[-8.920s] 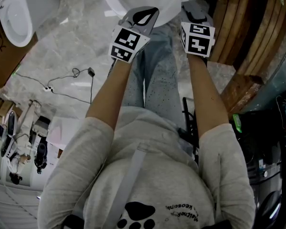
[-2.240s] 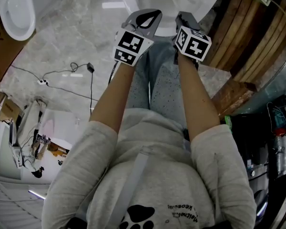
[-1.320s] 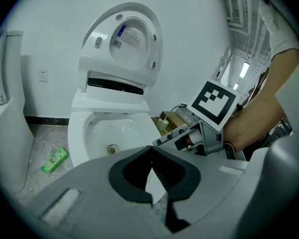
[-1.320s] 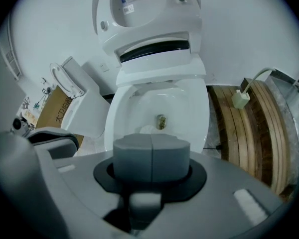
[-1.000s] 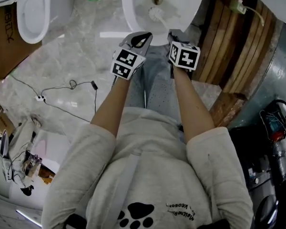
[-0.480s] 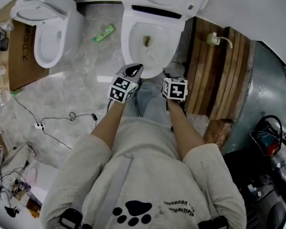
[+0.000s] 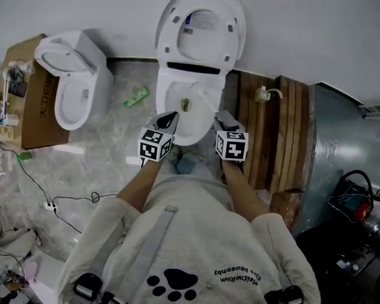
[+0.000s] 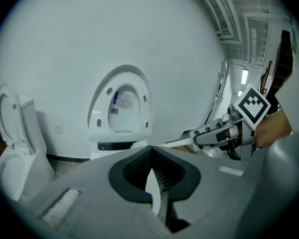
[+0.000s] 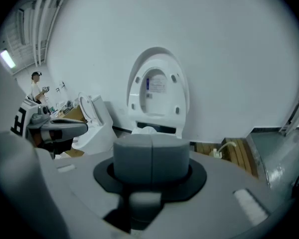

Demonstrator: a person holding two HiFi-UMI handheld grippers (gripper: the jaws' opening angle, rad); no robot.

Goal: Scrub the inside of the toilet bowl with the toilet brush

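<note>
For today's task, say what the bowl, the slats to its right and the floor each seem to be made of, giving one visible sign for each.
Bowl: probably glazed ceramic; white, smooth and glossy.
Slats: apparently wood; brown parallel planks with gaps between them.
Floor: polished stone or stone-look tile; mottled grey veining with a slight sheen.

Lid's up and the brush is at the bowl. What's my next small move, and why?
Probably ease the right gripper forward and down, so the toilet brush reaches the brown mark low in the toilet bowl. The jaws look shut on the handle, the lid stands up, and the gripper hangs at the near rim. The left gripper, shut and empty, needs no move.
</note>
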